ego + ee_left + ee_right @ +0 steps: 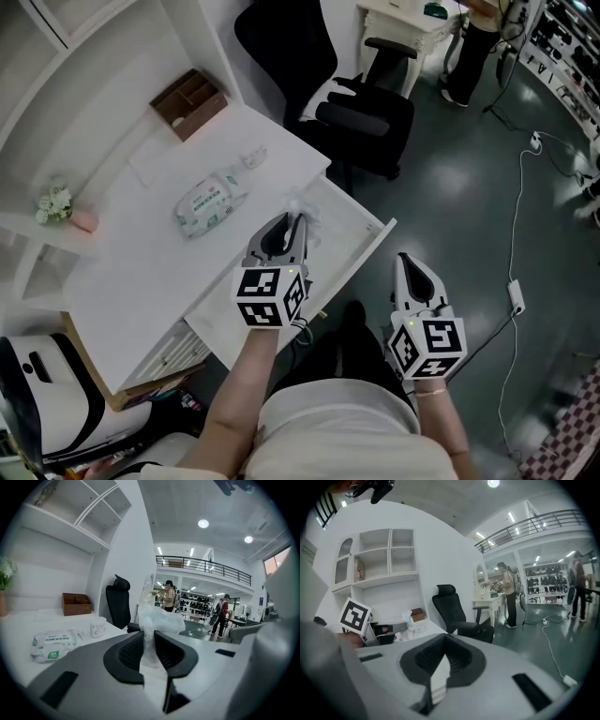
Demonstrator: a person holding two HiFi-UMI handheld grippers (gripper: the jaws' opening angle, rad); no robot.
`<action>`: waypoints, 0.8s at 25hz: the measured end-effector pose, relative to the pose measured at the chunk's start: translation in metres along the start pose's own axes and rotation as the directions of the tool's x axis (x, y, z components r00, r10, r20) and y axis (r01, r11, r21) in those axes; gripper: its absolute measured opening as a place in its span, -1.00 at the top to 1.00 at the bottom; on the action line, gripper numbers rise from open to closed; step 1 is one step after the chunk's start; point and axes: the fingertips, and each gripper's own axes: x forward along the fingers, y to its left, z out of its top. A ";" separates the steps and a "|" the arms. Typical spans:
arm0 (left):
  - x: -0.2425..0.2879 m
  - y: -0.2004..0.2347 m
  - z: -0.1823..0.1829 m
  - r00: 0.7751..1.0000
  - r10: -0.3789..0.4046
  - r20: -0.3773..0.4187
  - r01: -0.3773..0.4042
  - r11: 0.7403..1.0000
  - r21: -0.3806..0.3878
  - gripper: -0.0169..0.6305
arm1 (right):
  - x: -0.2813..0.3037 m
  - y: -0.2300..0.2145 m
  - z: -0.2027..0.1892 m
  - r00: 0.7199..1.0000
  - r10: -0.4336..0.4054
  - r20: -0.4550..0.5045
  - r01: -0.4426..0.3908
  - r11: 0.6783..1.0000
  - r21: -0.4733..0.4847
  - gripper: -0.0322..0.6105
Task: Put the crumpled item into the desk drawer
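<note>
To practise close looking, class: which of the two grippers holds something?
The left gripper: its jaws pinch the crumpled item. The right gripper is shut with nothing between its jaws.

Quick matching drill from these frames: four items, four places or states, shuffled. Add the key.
Things:
1. crumpled item
2. wipes pack
3. wooden box
4. drawer

Places or states:
A. lying flat in the middle of the desk top
B. pulled open
C. pinched between the jaws of the left gripper
D. standing at the far end of the desk top

Pairs: 1-C, 2-A, 3-D, 4-B
</note>
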 end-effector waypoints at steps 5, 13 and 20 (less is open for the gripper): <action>0.019 0.005 -0.008 0.999 0.033 -0.023 -0.033 0.999 -0.008 0.76 | 0.019 -0.010 0.006 1.000 0.029 -0.008 -0.029 1.000 -0.002 0.89; 0.058 0.007 -0.025 0.995 0.049 -0.090 -0.048 0.999 0.008 0.76 | 0.043 -0.028 0.006 0.996 0.071 -0.049 -0.072 0.997 -0.007 0.89; 0.092 0.012 -0.079 0.974 0.080 -0.214 -0.067 0.995 0.068 0.76 | 0.057 -0.040 0.000 0.992 0.092 -0.082 -0.093 0.996 0.001 0.89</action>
